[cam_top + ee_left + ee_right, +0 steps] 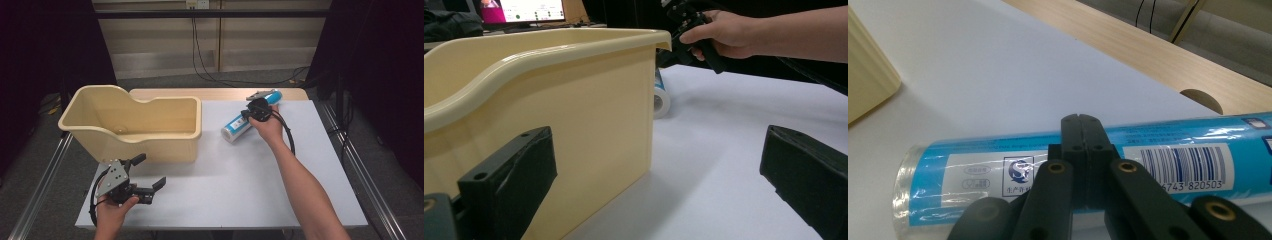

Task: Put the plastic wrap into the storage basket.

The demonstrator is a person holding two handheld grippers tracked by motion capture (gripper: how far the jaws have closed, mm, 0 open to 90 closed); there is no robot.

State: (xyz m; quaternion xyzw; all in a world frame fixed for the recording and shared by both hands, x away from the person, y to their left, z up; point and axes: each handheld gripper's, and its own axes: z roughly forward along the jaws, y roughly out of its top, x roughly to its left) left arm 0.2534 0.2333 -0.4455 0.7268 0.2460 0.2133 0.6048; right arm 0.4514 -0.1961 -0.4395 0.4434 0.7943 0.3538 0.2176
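A blue-labelled cylindrical tube (239, 125) in clear wrap lies on the white table sheet (240, 175), right of a cream plastic bin (150, 136). My right gripper (253, 111) sits over the tube's middle. In the right gripper view its jaws (1081, 121) are pressed together with nothing between them, and the tube (1178, 162) lies crosswise just beyond their tips. My left gripper (152, 170) stands open near the table's front left, close to the bin's front wall. The left gripper view shows the bin wall (589, 110) beside the left jaw and the tube's end (661, 100) past the bin's corner.
The bin looks empty and takes up the table's back left. A bare wooden strip (1158, 60) runs along the table's far edge. Cables (200, 60) hang down the back wall. The right forearm (300, 185) crosses the table's right half.
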